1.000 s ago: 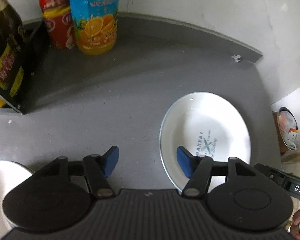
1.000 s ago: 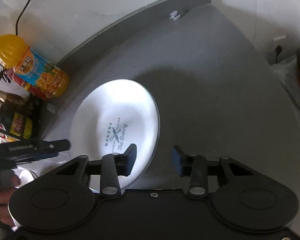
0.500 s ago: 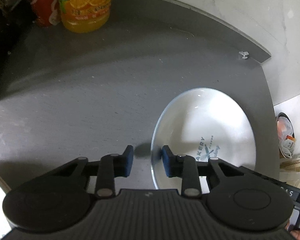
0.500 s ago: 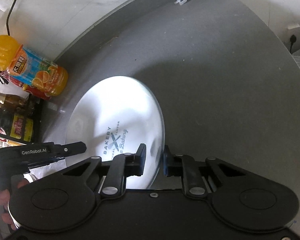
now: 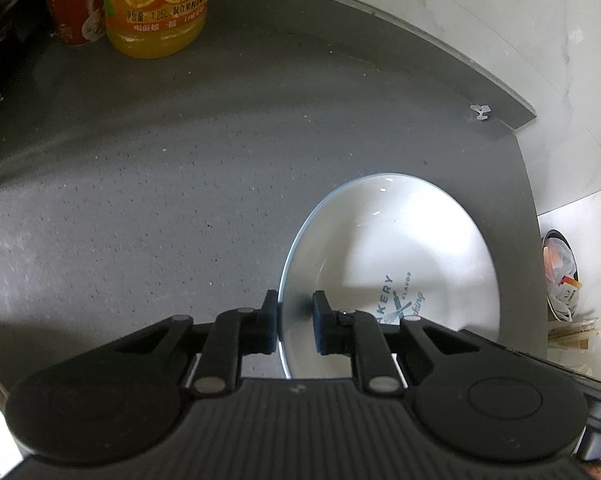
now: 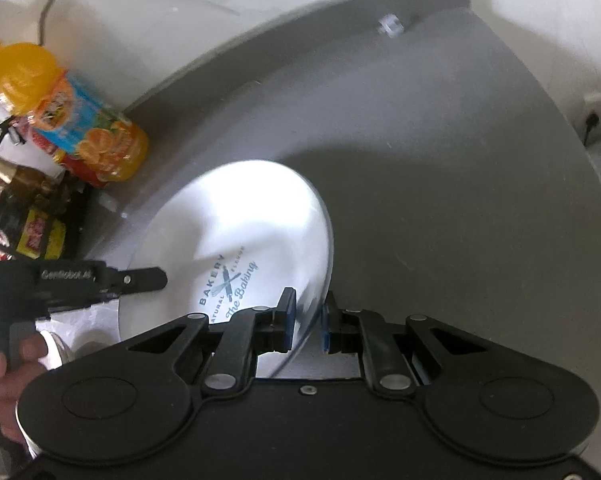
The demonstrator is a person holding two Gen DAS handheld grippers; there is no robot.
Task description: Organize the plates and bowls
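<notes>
White plate [image 5: 400, 248] rim sits between both down-tilted claws: left claw [image 5: 296, 320] closing, right claw [image 6: 306, 320] clamped.

Daylight washes my round white printed plate [image 6: 236, 216] into glare; its rim blurs. My shadow darkens the speckled grey table [image 5: 180, 184]. Fisheye bends every edge.

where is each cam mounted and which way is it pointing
Left wrist: sits on the left gripper, looking steeply down along its fingers at the white plate on the grey counter; its jaws are closing over the plate's left rim.
Right wrist: sits on the right gripper, angled down at the same plate, shut on its right rim; a hand holding the left gripper shows at left.
Shared: the plate, counter, orange juice bottle.
</notes>
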